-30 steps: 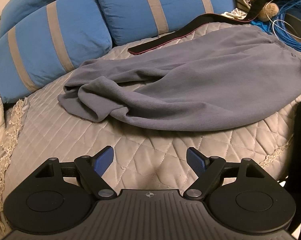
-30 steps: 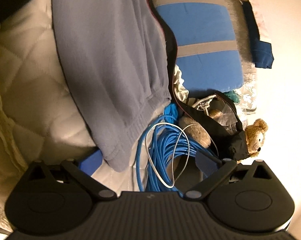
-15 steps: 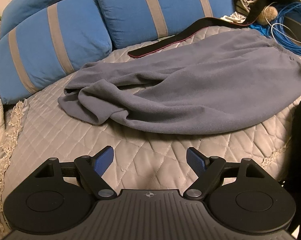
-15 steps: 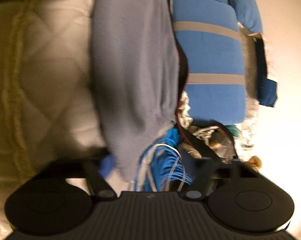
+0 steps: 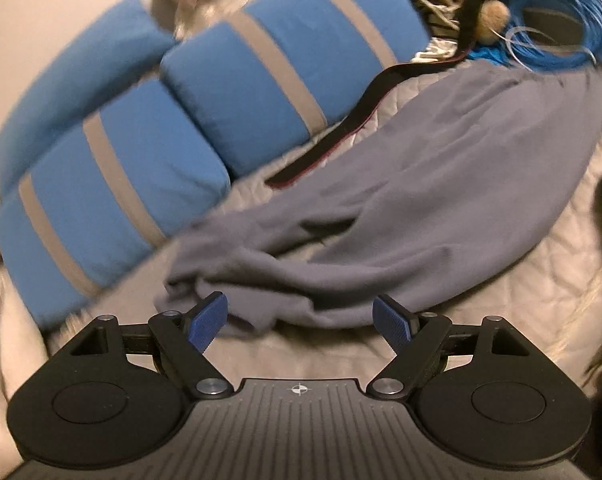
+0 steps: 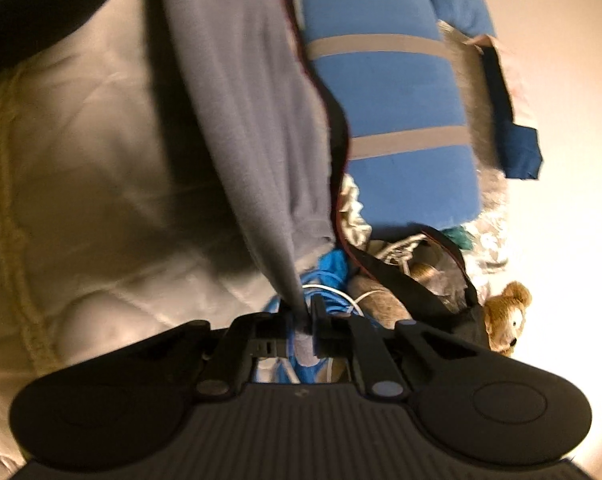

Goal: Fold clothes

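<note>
Fold barely begun: garment (image 5: pixel 441 200) spread across quilt (image 5: pixel 321 352), unfolded.
Left gripper (image 5: pixel 301 320) spread wide and empty, just short of the crumpled near end; right gripper (image 6: pixel 301 320) closing on the garment's ribbed edge, cloth pinched between pads. First fold not yet made; all folds left.

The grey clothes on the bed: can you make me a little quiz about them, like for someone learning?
1. True or false: the left gripper is squeezing the grey garment.
2. What is pinched in the right gripper? A) the blue cable B) the grey garment C) the teddy bear
3. Fill in: beside the garment lie blue ______ with grey stripes.

Key:
1. False. Its jaws stand apart with nothing pinched.
2. B. The jaws are closing on the garment's edge, and the blue cable and teddy bear lie beyond.
3. Pillows.
</note>
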